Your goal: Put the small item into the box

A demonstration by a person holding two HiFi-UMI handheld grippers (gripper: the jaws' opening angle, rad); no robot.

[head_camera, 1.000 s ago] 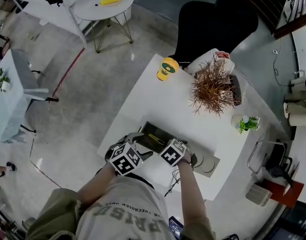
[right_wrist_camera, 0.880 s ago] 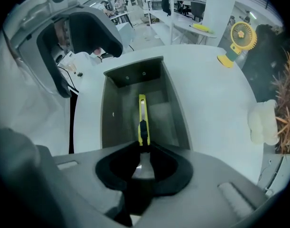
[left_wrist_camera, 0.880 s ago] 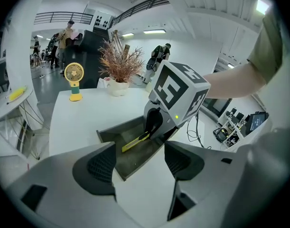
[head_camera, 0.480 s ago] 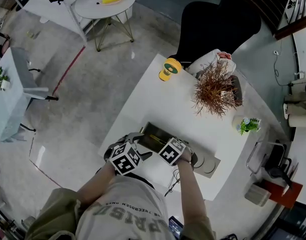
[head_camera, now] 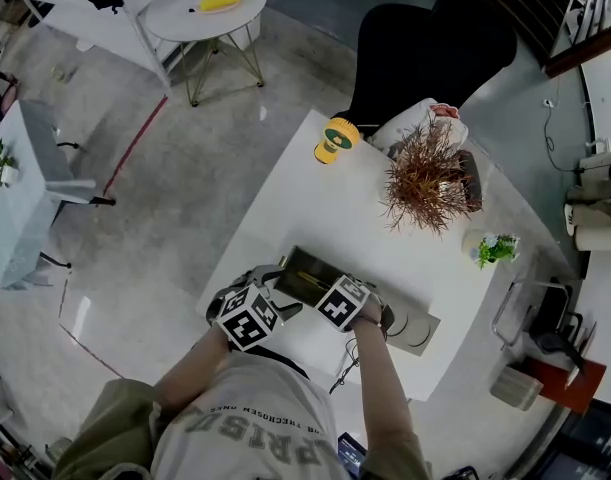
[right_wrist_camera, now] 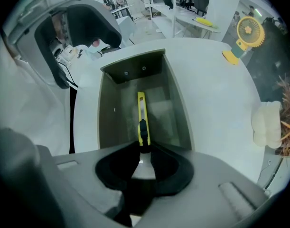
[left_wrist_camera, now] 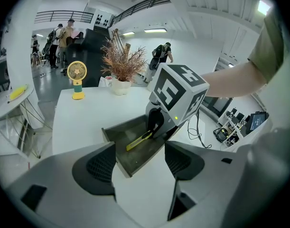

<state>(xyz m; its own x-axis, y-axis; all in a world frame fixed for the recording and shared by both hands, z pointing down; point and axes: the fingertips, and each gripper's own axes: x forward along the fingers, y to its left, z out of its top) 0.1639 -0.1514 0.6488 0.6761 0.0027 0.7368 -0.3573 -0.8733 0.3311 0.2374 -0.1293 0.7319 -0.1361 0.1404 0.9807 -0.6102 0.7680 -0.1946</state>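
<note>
Little has moved in the last second: the right gripper [right_wrist_camera: 144,152] still pinches the cutter [right_wrist_camera: 142,120] inside the box [right_wrist_camera: 107,118], while the left gripper [left_wrist_camera: 137,163] gapes empty. Letting go looks next.

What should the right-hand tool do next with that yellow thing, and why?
Probably open its jaws and let go. The right gripper pinches the cutter by one end, and the cutter already reaches down inside the box, its far tip looking close to the floor. The left gripper is open and empty, so nothing else seems to be waiting.
</note>
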